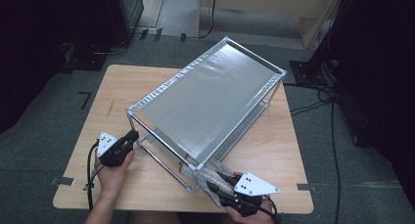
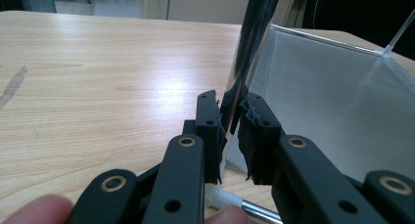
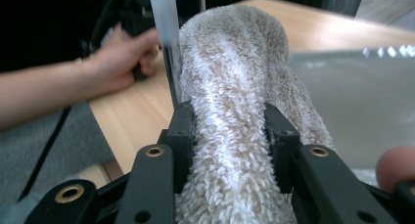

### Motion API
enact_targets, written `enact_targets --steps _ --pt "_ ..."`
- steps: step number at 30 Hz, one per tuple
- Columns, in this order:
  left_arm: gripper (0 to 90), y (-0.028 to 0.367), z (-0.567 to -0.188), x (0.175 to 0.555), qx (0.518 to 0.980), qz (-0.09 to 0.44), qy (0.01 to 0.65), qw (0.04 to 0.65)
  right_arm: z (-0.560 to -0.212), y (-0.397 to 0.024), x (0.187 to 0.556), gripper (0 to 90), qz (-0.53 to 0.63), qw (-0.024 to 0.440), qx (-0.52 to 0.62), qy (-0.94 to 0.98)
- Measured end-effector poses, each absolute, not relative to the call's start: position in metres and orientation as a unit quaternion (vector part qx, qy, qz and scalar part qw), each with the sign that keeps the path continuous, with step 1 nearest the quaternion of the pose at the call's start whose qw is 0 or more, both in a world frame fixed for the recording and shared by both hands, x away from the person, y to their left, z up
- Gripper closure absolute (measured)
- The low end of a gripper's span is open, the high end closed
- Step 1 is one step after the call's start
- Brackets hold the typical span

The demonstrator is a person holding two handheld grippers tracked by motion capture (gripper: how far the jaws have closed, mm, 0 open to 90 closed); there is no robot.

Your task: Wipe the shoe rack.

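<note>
A two-tier metal rack (image 1: 210,94) with a shiny flat top stands slantwise on the wooden table (image 1: 122,87). My left gripper (image 1: 131,136) is at the rack's near left corner. In the left gripper view its jaws (image 2: 230,101) are shut on the chrome upright post (image 2: 257,28). A beige fluffy towel (image 1: 215,172) lies bunched against the rack's near right corner post. My right gripper (image 1: 213,185) is shut on it, and the right gripper view has the towel (image 3: 230,62) squeezed between the two black jaws (image 3: 230,114), pressed beside a chrome post (image 3: 166,33).
The rack covers most of the table's middle and right. Bare wood lies along the left side and the front edge. Black cables (image 1: 318,104) run over the grey carpet to the right. The other hand (image 3: 122,57) appears beyond the towel in the right gripper view.
</note>
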State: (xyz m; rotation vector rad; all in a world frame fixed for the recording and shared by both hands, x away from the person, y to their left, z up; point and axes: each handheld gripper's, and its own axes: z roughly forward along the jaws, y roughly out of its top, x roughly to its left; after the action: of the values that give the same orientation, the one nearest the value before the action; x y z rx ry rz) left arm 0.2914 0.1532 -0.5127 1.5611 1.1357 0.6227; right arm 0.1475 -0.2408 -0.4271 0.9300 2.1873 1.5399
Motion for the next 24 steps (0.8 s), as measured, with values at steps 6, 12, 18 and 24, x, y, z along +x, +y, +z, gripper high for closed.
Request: enact_targets --steps 6,12,18,24 --pt "79.5 0.153 -0.513 0.291 0.653 0.261 0.475 0.528 -0.435 -0.241 0.15 64.3 0.53 0.141 0.326 0.77" --pt "79.4 0.153 -0.513 0.291 0.652 0.26 0.478 0.529 -0.469 -0.235 0.163 64.6 0.488 0.079 0.344 0.798" --pt "79.3 0.154 -0.513 0.292 0.65 0.258 0.48 0.53 -0.5 -0.224 0.174 65.1 0.443 0.061 0.351 0.823" --pt "79.0 0.156 -0.512 0.291 0.646 0.255 0.487 0.529 -0.511 -0.221 0.179 66.6 0.413 0.079 0.369 0.829"
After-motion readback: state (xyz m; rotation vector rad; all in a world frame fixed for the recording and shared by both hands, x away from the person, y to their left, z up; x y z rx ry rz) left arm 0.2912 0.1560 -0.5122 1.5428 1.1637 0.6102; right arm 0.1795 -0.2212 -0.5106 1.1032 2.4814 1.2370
